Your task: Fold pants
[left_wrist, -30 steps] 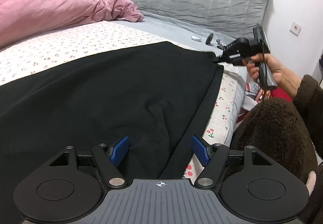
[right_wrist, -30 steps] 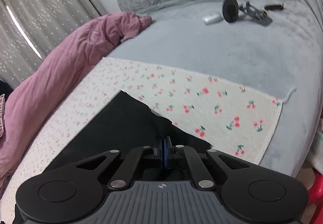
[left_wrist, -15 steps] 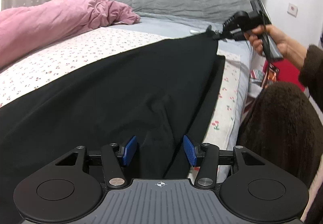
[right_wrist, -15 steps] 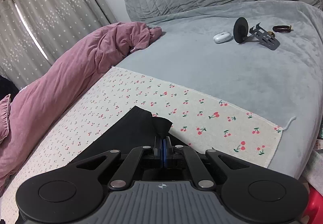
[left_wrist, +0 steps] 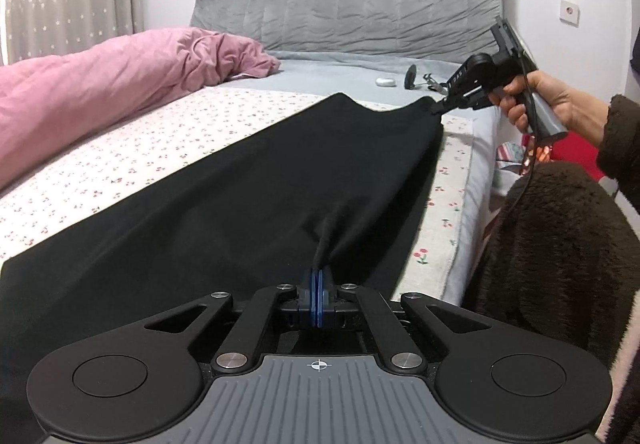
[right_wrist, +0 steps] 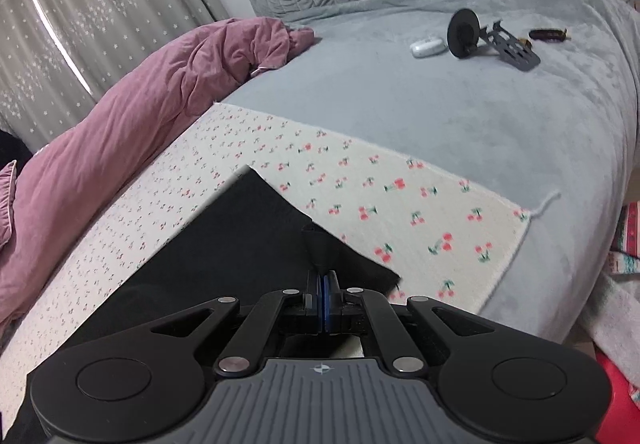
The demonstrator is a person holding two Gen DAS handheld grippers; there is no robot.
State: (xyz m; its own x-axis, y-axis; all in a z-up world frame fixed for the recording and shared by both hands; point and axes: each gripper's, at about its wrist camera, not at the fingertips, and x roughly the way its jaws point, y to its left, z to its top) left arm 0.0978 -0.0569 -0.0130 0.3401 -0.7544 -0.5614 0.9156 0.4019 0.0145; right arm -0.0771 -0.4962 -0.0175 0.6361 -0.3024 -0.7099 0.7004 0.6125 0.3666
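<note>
Black pants (left_wrist: 248, 196): lay spread along the cherry-print cover (left_wrist: 120, 164) on the bed (right_wrist: 460, 116), ahead of both sets of fingers. Left gripper (left_wrist: 318, 284): blue fingers (left_wrist: 313, 286) had just been closing, pressed together on a gathered fold of the cloth. Right gripper (right_wrist: 323, 286): fingers pinched tight on a far corner, lifted off the cover. Beyond the right fingers: pink duvet (right_wrist: 140, 104), white case (right_wrist: 428, 46), black stand (right_wrist: 480, 38).
</note>
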